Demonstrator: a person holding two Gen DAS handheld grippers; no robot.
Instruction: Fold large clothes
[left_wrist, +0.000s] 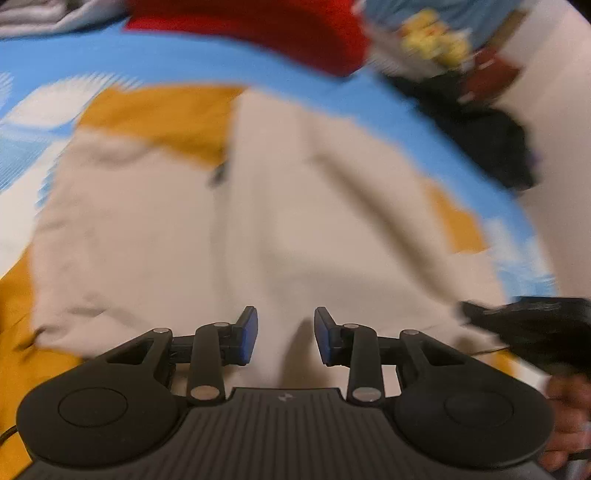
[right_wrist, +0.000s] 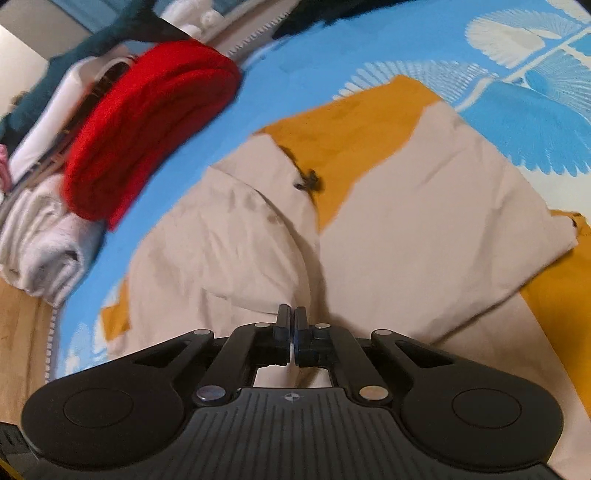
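Left claw (left_wrist: 285, 334) spread wide above the beige-and-mustard jacket (left_wrist: 258, 221); right claw (right_wrist: 294, 332) pinched closed on jacket fabric. Red folded garment (right_wrist: 147, 140) lies beyond the jacket.

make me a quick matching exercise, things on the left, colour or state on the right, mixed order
Things:
1. left gripper
2. right gripper
3. folded garment on the pile
4. bedcover

Colour or state:
A. blue with a white pattern
B. jaws apart, nothing between them
C. red
D. jaws closed together over the beige jacket

Pairs: 1-B, 2-D, 3-C, 4-A
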